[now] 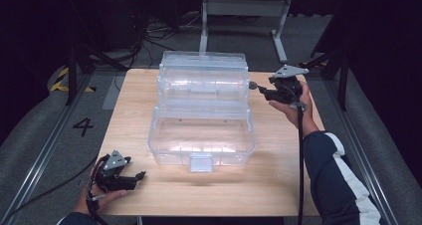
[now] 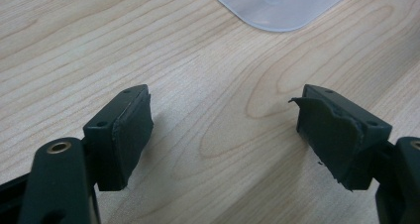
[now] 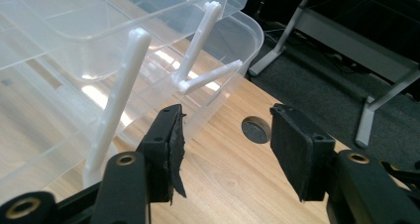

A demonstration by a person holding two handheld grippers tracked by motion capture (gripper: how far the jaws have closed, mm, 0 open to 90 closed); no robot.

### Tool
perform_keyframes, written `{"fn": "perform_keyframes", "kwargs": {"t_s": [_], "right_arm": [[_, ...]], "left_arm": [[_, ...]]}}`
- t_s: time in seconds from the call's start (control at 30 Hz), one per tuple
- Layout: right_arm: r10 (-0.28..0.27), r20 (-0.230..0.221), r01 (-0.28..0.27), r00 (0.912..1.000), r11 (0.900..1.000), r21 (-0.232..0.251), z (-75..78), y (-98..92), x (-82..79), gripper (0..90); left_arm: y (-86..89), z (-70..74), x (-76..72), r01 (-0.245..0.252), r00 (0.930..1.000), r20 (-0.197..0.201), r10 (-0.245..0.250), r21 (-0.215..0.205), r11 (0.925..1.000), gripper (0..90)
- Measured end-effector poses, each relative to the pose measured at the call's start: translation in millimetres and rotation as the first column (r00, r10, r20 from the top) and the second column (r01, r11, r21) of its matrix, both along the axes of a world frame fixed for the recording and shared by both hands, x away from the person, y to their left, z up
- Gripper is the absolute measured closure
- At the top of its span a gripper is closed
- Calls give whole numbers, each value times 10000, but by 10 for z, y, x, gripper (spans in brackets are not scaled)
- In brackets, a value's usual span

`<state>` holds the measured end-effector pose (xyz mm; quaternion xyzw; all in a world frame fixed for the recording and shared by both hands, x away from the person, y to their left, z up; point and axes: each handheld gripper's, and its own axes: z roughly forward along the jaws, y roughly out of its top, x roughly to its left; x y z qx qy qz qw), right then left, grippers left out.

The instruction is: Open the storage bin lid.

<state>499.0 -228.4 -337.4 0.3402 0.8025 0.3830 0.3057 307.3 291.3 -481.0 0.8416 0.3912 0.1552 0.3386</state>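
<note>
Surface: light wooden table (image 1: 129, 135) on a grey floor, dark surroundings, grey metal stand legs (image 1: 278, 36) behind.
Work item: clear plastic tiered storage box (image 1: 201, 110), trays stepped up and back, standing at the table's middle; white latch tab at its front edge.
Box arms: white plastic hinge arms (image 3: 116, 100) link the trays on the box's right side.
Left gripper (image 1: 134, 177): resting near the table's front left corner, well apart from the box; jaws spread wide, nothing between the pads, bare wood beneath.
Right gripper (image 1: 255, 87): just beside the box's right side, near the hinge arms; jaws parted, nothing gripped, pads clear of the plastic.
Table hole: round dark cable hole (image 3: 256, 130) seen between the right jaws.
</note>
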Motion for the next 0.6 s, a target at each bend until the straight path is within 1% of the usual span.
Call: {"fn": "perform_keyframes", "kwargs": {"t_s": [0.03,0.2,0.3,0.43,0.47,0.53,0.6], "right_arm": [[0,0,0,10000,10000,0,0,0,0,471],[69,-2,-69,10000,10000,-71,-31,-51,-101,458],[121,80,-119,9999,9998,-147,-45,-92,-186,450],[165,141,-163,9998,9998,-119,-68,-140,-286,443],[165,141,-163,9998,9998,-119,-68,-140,-286,443],[196,205,-192,9996,9996,-191,-95,-169,-353,440],[234,161,-230,9996,9995,-238,-118,-192,-392,439]], "left_arm": [[0,0,0,-5,10000,-1,5,-3,10000,221],[-1,-2,0,-12,10000,20,12,-24,10000,220],[1,2,0,12,10000,-28,-12,9,10000,221],[1,1,1,31,10000,6,-31,3,10000,220],[2,2,1,33,10000,1,-33,24,10000,220],[0,-1,1,14,10000,22,-14,-7,10000,220],[2,3,1,32,10000,-5,-32,25,10000,221]]}}
